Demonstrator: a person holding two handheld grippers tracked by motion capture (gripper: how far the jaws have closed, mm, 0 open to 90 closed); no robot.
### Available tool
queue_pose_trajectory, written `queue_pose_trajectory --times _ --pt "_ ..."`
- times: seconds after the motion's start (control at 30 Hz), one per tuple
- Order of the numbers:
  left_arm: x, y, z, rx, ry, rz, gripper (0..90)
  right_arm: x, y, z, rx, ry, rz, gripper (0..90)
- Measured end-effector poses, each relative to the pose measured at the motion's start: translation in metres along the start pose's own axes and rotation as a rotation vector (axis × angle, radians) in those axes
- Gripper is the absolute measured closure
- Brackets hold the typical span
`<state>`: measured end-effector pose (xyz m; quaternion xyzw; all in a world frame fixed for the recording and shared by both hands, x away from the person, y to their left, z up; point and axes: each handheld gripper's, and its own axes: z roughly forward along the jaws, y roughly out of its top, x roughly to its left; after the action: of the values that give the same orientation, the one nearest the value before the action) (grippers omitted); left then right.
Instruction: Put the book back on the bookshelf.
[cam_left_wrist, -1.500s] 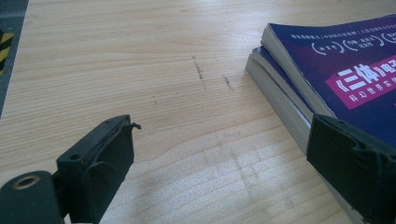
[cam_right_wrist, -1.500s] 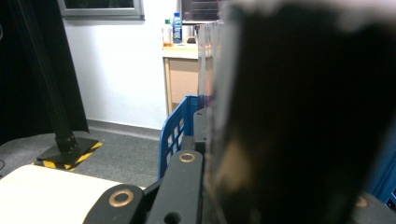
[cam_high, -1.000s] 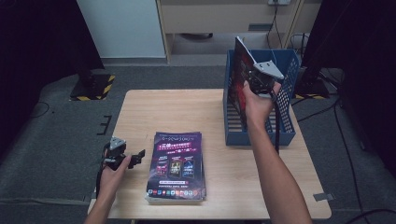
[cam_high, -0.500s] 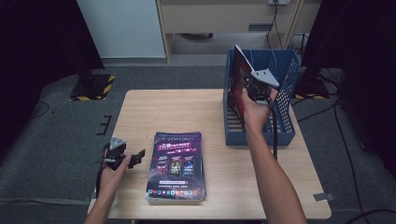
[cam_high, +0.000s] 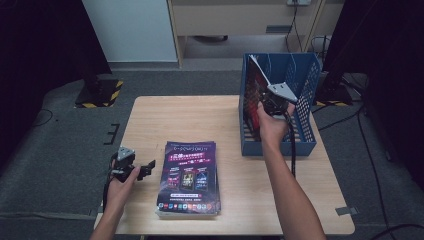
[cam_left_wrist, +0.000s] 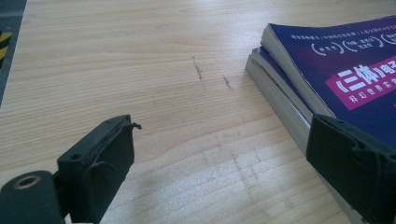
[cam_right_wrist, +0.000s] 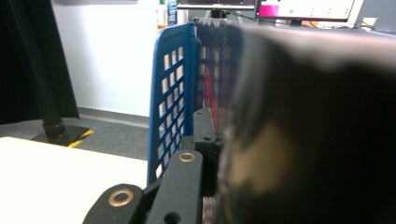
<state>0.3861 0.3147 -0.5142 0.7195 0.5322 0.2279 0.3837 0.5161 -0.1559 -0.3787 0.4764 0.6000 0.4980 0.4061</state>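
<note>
A stack of purple-covered books lies flat near the table's front edge; its corner shows in the left gripper view. My left gripper stands open just left of the stack, low over the wood, nothing between its jaws. My right gripper is shut on a dark-covered book, held upright and tilted inside the blue slotted file rack. In the right gripper view the book's cover fills the space close to the lens, pressed beside the rack's blue lattice wall.
The wooden table ends close behind the rack. Grey carpet surrounds it, with a yellow-black striped stand base at the back left. A cable trails from the right gripper along the forearm.
The right gripper has carried the book slightly down and deeper into the blue rack. The left gripper has stayed where it was beside the stack.
</note>
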Motion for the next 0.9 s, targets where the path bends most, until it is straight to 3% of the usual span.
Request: queue_pose_trajectory --times 0.2,0.3,0.47,0.63,0.67,0.9 --pt "0.0 0.0 0.0 0.001 -0.001 0.0 7.3 0.0 0.0 -0.002 0.013 0.022 -0.01 86.4" --pt "0.0 0.0 0.0 0.0 -0.001 0.002 7.5 -0.002 0.0 -0.001 0.022 0.04 0.007 81.6" --pt "-0.001 0.0 0.0 0.001 -0.001 0.004 7.5 -0.006 -0.001 -0.001 0.032 0.059 0.022 87.0" --pt "-0.001 0.0 0.0 -0.003 -0.002 0.002 7.5 -0.001 0.002 -0.002 0.03 0.019 0.013 87.1" --pt "0.0 0.0 0.0 -0.004 -0.002 0.0 7.6 0.002 0.005 -0.001 0.028 -0.008 -0.019 87.1" --pt "0.0 0.001 -0.001 -0.007 -0.005 0.0 7.8 0.01 0.012 0.006 0.019 -0.097 -0.078 87.1"
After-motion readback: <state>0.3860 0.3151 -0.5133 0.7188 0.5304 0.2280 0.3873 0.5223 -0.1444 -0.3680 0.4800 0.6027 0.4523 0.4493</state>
